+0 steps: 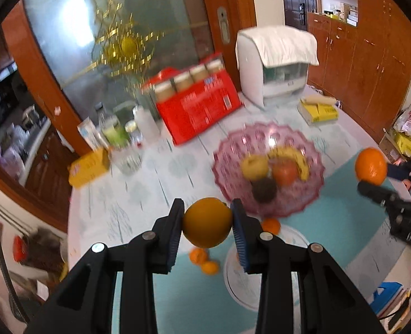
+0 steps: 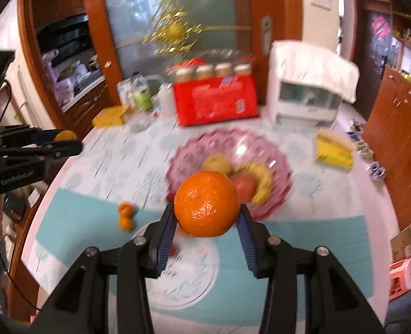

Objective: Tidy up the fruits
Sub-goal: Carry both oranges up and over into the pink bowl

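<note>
A pink scalloped fruit bowl (image 1: pixel 311 194) is sitting near the middle of the table (image 1: pixel 177 167), holding a yellow-green apple (image 1: pixel 255 166), a red apple (image 1: pixel 285 171), a banana (image 1: pixel 300 158) curving at their 2 o'clock side, and a dark round fruit (image 1: pixel 264 189) at the bowl's 6 o'clock edge; the blur is keeping its kind unclear. A white patterned plate (image 2: pixel 194 272) is lying at 6 o'clock from the bowl on a teal mat (image 2: pixel 302 250). Three small mandarins (image 1: pixel 205 261) are resting on the mat just beside the plate, none of them in a container.

The left gripper (image 1: pixel 207 224) is clamping a dull yellow-orange orange (image 1: pixel 207 222) between its blue pads, above the table. The right gripper (image 2: pixel 207 218) is pinching a larger bright orange (image 2: pixel 207 203), its jaws standing a little wider, the pads pressing on both sides. In the left wrist view this second fruit is hanging at 3 o'clock from the bowl, clear of the table.
</note>
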{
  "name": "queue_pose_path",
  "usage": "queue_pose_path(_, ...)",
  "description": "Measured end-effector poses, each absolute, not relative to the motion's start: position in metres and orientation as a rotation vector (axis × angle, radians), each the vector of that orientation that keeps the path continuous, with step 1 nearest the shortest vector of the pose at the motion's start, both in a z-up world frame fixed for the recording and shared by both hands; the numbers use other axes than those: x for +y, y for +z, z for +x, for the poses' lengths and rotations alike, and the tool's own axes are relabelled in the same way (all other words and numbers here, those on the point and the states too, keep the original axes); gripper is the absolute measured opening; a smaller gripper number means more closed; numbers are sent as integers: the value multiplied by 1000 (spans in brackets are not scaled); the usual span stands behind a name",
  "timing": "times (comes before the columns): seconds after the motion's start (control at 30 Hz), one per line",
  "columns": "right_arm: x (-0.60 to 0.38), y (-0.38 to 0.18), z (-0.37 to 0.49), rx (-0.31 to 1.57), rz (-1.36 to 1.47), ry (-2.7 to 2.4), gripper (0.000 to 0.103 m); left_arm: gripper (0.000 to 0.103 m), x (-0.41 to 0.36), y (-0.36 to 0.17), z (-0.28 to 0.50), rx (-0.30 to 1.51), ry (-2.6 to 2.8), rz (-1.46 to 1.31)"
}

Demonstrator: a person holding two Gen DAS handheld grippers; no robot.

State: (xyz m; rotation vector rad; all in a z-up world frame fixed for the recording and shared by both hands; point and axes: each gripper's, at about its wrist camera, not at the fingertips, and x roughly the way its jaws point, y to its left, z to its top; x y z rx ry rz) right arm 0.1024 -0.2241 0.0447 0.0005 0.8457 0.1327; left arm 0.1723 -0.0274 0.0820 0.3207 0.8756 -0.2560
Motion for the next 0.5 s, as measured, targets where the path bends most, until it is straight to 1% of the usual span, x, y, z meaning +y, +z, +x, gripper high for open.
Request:
queue_pose_path(0.17, -249, 64, 144, 832, -4, 53, 44, 33, -44, 100, 215, 847, -253, 352)
queue_pose_path(0.27, -260, 62, 173, 834, 12, 24, 44, 33, -56, 94, 241, 857, -263, 347)
queue_pose_path(0.4, -269, 39, 213, 869, 65, 2, 44, 33, -73, 60, 275, 908, -280, 324)
queue_pose_path(0.5, -270, 8, 239, 918, 98, -16, 44, 33, -85, 17, 299, 964, -287, 293)
